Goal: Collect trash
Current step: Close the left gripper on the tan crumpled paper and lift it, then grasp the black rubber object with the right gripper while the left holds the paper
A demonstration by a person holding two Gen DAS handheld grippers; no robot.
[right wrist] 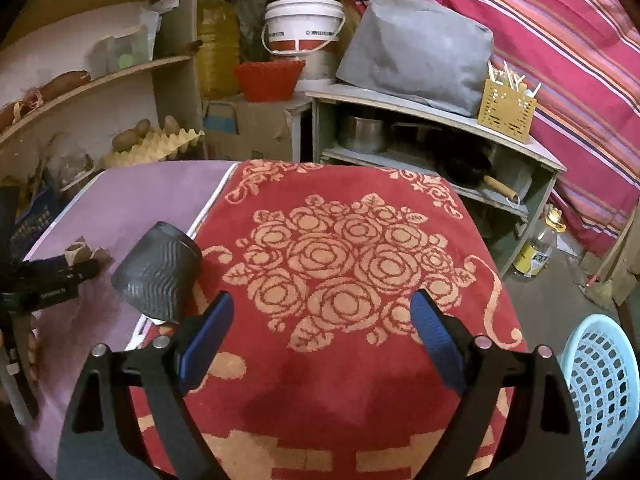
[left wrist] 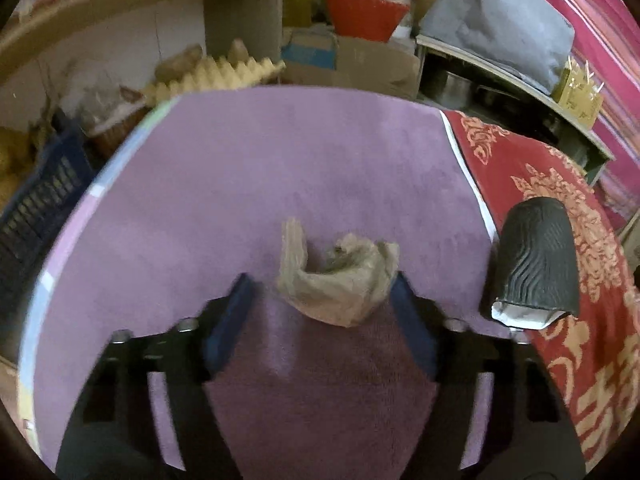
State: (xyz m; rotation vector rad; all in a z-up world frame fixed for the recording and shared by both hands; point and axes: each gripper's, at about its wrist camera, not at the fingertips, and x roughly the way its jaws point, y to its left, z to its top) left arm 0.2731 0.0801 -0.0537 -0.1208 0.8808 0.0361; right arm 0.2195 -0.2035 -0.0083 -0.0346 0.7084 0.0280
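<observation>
A crumpled brown wrapper (left wrist: 340,280) lies on the purple cloth (left wrist: 260,168). My left gripper (left wrist: 322,280) stands around it: the right finger (left wrist: 408,312) touches the wrapper's edge, while the left finger (left wrist: 232,320) stays a little apart from it. To the right, a black ribbed paper cup (left wrist: 536,264) lies on its side where the purple cloth meets the red one. In the right wrist view that cup (right wrist: 158,270) sits just left of my right gripper (right wrist: 323,299), which is open and empty over the red rose-patterned cloth (right wrist: 340,408).
A light blue perforated basket (right wrist: 604,392) stands on the floor at the lower right. Behind the table are wooden shelves (right wrist: 100,80) with an egg tray (left wrist: 224,76), a white bucket (right wrist: 304,24), a grey bag (right wrist: 416,48) and pots. A dark blue crate (left wrist: 40,200) sits at the left.
</observation>
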